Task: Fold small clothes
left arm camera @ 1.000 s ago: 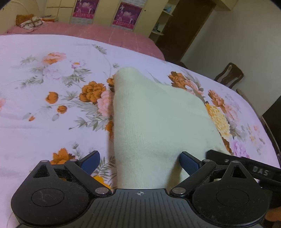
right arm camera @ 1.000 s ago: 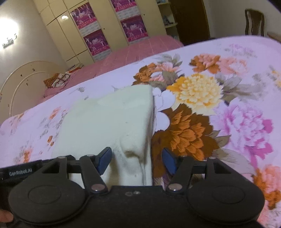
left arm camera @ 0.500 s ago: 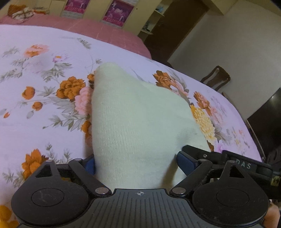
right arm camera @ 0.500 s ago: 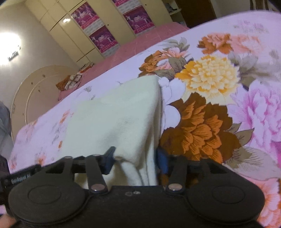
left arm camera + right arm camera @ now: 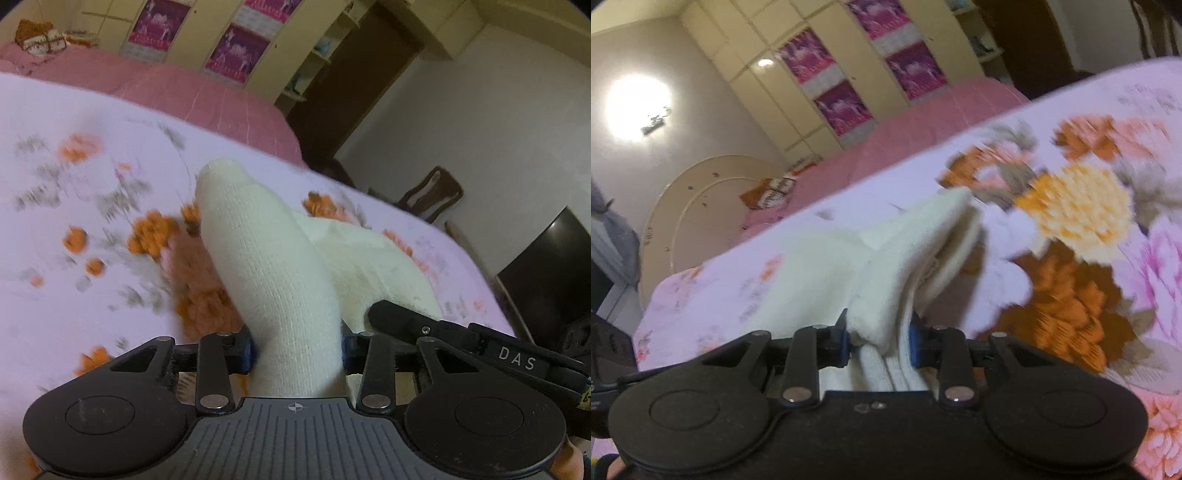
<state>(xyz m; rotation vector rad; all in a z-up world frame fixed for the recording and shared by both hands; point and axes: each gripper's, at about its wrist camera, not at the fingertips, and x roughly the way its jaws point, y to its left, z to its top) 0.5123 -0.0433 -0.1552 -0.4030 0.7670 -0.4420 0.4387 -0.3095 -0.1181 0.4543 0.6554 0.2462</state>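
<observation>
Left hand-held gripper [image 5: 297,350] closing on our cream knit garment [image 5: 273,266], right hand-held gripper [image 5: 879,338] closing on its other bunched end, cloth pinched, lifted off floral bed sheet [image 5: 74,295].

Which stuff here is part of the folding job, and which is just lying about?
Job: cream knit garment, left gripper and right gripper, both closing on it.
Lying about: floral bedsheet, pink bedspread, wooden chair, bundle.

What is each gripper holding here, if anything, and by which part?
Both hold the cream knitted cloth: the left gripper pinches a bunched near corner, the right gripper the other near corner, jaws closing on it.
</observation>
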